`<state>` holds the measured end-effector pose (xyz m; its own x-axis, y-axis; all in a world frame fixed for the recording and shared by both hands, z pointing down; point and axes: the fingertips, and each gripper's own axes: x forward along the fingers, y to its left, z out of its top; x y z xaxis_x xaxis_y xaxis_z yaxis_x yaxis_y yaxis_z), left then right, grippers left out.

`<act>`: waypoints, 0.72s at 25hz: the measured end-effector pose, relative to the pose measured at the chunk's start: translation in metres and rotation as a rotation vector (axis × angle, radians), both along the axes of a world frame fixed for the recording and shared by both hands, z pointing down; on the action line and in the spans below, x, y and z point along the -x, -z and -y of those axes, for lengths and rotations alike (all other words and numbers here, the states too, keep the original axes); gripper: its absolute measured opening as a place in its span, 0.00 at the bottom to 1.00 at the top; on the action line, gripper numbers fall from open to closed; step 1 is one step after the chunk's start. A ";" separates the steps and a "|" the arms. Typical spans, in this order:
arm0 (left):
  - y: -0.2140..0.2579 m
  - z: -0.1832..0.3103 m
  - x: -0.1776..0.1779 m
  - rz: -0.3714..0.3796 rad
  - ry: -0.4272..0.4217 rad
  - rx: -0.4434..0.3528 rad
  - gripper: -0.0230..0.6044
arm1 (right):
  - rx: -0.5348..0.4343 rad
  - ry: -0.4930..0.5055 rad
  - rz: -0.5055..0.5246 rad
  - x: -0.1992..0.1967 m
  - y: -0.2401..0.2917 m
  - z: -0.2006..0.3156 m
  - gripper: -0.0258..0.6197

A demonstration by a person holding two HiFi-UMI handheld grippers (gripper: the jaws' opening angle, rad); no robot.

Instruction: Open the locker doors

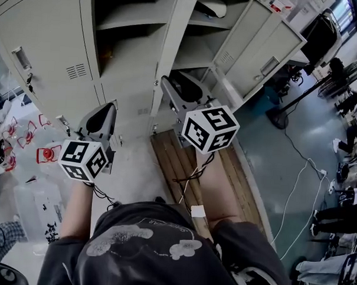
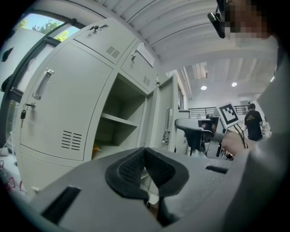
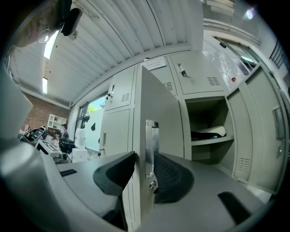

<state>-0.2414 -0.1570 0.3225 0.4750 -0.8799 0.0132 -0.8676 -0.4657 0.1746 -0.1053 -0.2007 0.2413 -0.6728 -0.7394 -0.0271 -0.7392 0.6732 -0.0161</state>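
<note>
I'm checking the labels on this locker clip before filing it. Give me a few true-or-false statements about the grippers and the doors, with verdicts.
1. The left gripper has its jaws together with nothing between them. True.
2. The right gripper is empty. False: its jaws are closed on the edge of an open locker door, at the metal handle.
3. Every door on the lockers is shut. False: at least two stand open, that one and the right-hand door.
4. A dark and white bundle lies on a shelf in an open compartment. True.
</note>
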 end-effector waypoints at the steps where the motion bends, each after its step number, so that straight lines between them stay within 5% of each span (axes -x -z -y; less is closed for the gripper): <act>1: 0.001 0.000 -0.004 0.002 -0.004 -0.001 0.05 | -0.001 -0.006 0.002 -0.006 0.000 -0.001 0.26; 6: 0.000 0.001 -0.028 0.007 -0.031 0.003 0.05 | -0.015 -0.035 0.017 -0.038 -0.001 -0.005 0.18; 18: 0.000 0.006 -0.082 0.020 -0.069 0.007 0.05 | -0.012 -0.084 0.057 -0.111 -0.002 0.008 0.16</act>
